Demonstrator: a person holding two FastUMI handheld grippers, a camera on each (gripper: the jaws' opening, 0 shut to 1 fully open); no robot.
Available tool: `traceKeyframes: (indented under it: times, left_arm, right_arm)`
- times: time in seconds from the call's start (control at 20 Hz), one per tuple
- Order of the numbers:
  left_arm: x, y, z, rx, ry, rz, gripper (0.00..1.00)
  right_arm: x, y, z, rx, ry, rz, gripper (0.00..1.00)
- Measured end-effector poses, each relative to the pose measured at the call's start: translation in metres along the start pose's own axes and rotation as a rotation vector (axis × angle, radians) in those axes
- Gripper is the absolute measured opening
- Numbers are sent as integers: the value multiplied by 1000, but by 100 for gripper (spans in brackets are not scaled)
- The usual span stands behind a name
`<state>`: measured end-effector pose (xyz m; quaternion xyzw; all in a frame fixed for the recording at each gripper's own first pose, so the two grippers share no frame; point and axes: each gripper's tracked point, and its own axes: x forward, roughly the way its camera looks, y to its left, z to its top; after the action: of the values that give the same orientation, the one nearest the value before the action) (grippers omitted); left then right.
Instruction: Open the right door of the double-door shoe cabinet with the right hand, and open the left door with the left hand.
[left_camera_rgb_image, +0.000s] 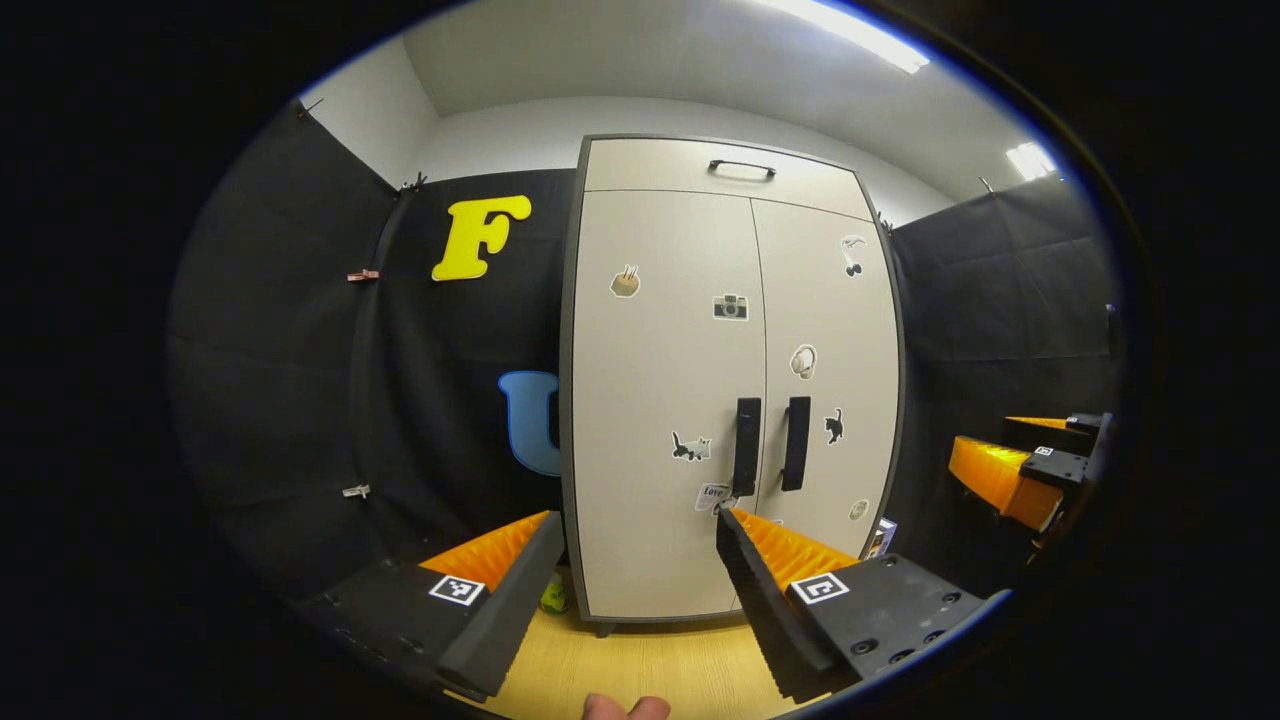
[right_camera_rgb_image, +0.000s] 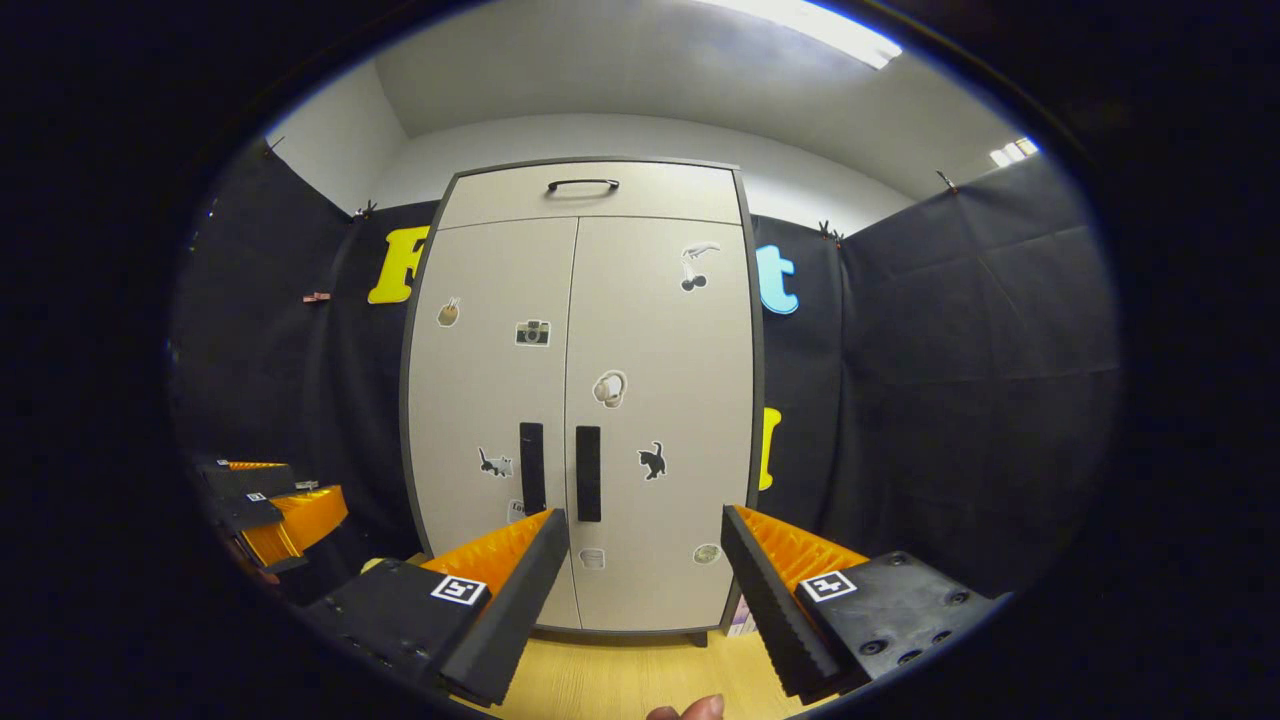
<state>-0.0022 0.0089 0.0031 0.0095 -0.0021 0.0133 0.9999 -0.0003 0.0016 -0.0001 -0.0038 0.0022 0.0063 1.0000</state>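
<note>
A tall beige shoe cabinet (left_camera_rgb_image: 730, 380) (right_camera_rgb_image: 585, 400) stands ahead, both doors closed. The left door (left_camera_rgb_image: 660, 400) (right_camera_rgb_image: 490, 400) and the right door (left_camera_rgb_image: 830, 370) (right_camera_rgb_image: 665, 400) each carry a dark vertical handle by the centre seam: left handle (left_camera_rgb_image: 746, 446) (right_camera_rgb_image: 532, 468), right handle (left_camera_rgb_image: 796, 443) (right_camera_rgb_image: 588, 473). My left gripper (left_camera_rgb_image: 640, 520) is open, some way short of the left door. My right gripper (right_camera_rgb_image: 645, 520) is open too, in front of the right door's lower part. The other gripper appears off to the side in each view (left_camera_rgb_image: 1020, 470) (right_camera_rgb_image: 270, 510).
A drawer front with a dark handle (left_camera_rgb_image: 742, 168) (right_camera_rgb_image: 582, 185) tops the cabinet. Small stickers dot the doors. Black cloth walls close in on both sides. Light wooden floor (left_camera_rgb_image: 640, 670) (right_camera_rgb_image: 620, 680) lies before the cabinet. A fingertip (left_camera_rgb_image: 625, 708) shows at the bottom edge.
</note>
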Motion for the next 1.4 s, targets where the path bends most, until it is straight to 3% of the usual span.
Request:
traceKeyframes:
  times: [0.4, 0.85, 1.4]
  left_arm:
    - [-4, 2, -3, -7, -1, 8, 95]
    - [-9, 18, -12, -11, 13, 31, 95]
    - [-9, 27, -23, -12, 39, 41, 95]
  right_arm:
    - [19, 16, -1, 20, 13, 54, 98]
    - [108, 46, -16, 10, 17, 103, 98]
    - [213, 60, -56, 10, 63, 91, 97]
